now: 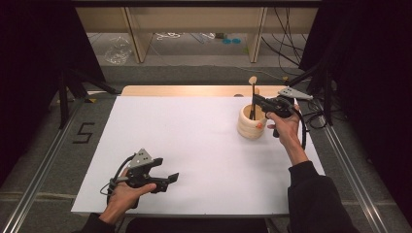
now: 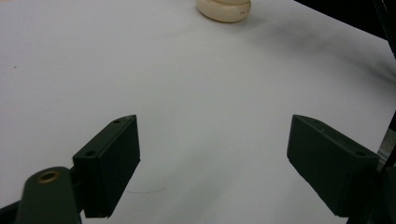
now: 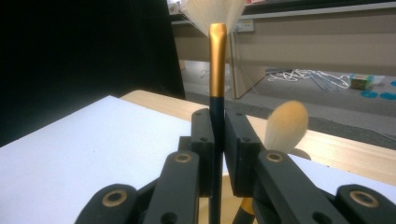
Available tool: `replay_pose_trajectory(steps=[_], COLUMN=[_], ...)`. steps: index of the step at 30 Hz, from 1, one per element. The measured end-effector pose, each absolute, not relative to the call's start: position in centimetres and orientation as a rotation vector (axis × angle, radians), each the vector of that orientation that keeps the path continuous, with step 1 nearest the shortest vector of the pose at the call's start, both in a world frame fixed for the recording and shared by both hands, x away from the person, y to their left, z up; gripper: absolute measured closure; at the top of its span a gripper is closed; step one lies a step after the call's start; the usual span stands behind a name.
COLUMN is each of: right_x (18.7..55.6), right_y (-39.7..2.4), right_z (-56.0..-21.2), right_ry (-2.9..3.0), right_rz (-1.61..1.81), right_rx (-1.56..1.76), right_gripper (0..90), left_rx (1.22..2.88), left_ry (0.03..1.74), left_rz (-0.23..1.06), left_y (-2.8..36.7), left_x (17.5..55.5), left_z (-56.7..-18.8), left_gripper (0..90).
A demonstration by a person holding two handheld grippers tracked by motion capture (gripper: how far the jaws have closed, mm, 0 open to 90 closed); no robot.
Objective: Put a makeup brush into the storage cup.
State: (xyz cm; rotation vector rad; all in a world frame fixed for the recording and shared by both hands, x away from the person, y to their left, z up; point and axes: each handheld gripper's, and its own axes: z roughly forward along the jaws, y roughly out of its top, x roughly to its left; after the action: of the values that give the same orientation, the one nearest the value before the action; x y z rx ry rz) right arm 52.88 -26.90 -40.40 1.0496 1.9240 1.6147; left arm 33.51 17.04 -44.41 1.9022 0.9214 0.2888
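Holder [image 1: 251, 122], cream and ribbed, stands on the white table sheet [image 1: 194, 145] in the high view, toward the far right part of it; everything below is placed rel. to it. A brush [image 1: 252, 94] rises upright out of its mouth, pale tip up, dark handle going down inside. Right gripper [image 1: 256, 100] sits just above the holder's rim, jaws clamped on that handle; right hand [image 1: 284, 127] is just right of the holder, grey plate behind. A small orange bit shows at the holder's right side, too small to tell what. Left gripper [image 1: 167, 178] is well apart from the holder, near-left of it w/ bare sheet between; nothing stands in the way. Wood table edge [image 1: 194, 91] runs just behind the holder; floor w/ cables and shelf legs beyond.

Left gripper view: jaws stand wide apart, nothing between, only sheet under them. Holder's base [image 2: 224, 9] shows at top edge, far ahead of the jaws.

Right gripper view: jaws together on the brush's black handle [image 3: 215, 135]; gold ferrule and white fan bristles above them. A 2nd brush [image 3: 286, 127], round peach head, blurred, is just right of the gripped one. Holder's rim is hidden below the jaws. Wood edge and cables lie beyond.
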Motion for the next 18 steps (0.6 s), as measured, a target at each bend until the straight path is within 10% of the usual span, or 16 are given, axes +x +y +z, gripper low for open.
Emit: replay_pose_trajectory(steps=[14, 18], right_x=[53.04, 53.05], right_y=[-26.75, -26.67], right_z=[-41.03, -41.24], right_ry=[1.939, 1.927], right_rz=[1.632, 1.673], right_rx=[1.069, 1.113], right_gripper=[82.5, 69.5], left_rx=[1.903, 1.901], left_ry=[0.924, 0.923], left_rz=[0.287, 0.285], left_y=[16.99, 16.97], left_x=[33.46, 33.46], left_z=[-44.41, -44.42], left_gripper=[16.9, 16.9])
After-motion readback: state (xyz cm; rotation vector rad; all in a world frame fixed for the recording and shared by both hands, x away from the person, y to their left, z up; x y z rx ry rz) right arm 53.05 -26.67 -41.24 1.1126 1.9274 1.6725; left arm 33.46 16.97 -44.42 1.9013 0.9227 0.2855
